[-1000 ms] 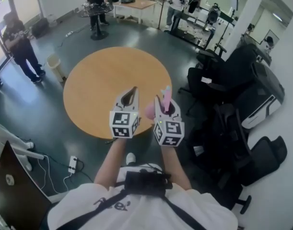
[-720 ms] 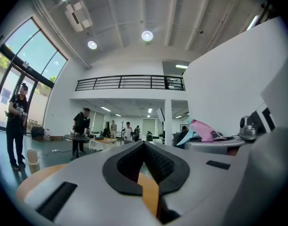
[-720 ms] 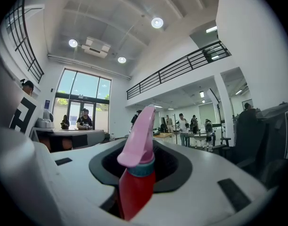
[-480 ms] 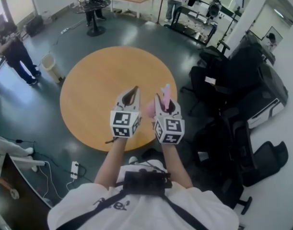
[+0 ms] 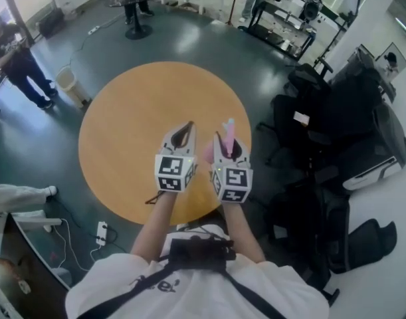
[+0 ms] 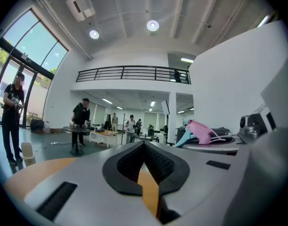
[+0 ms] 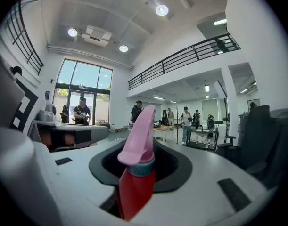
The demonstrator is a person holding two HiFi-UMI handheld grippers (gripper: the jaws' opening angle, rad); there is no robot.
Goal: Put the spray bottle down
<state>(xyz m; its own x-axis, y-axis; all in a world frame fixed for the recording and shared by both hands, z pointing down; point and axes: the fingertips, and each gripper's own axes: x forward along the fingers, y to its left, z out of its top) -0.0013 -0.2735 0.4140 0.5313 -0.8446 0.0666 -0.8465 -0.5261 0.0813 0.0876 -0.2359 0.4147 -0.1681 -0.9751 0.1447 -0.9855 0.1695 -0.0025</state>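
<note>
A: Head view?
B: Right gripper (image 5: 226,142) carries the spray bottle (image 5: 228,129) upright above the worktop's (image 5: 126,111) near part. Left gripper (image 5: 187,130) is alongside.
A: Left gripper view?
B: Fingers pinched together, empty.
A: Right gripper view?
B: Fingers clamp the bottle body, nozzle on top.

spray bottle (image 5: 228,135) farther over table (image 5: 123,125)

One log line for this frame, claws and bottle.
left claw: shut, empty | right claw: shut on spray bottle, upright | table: round, below both claws | step: bottle not yet put down
</note>
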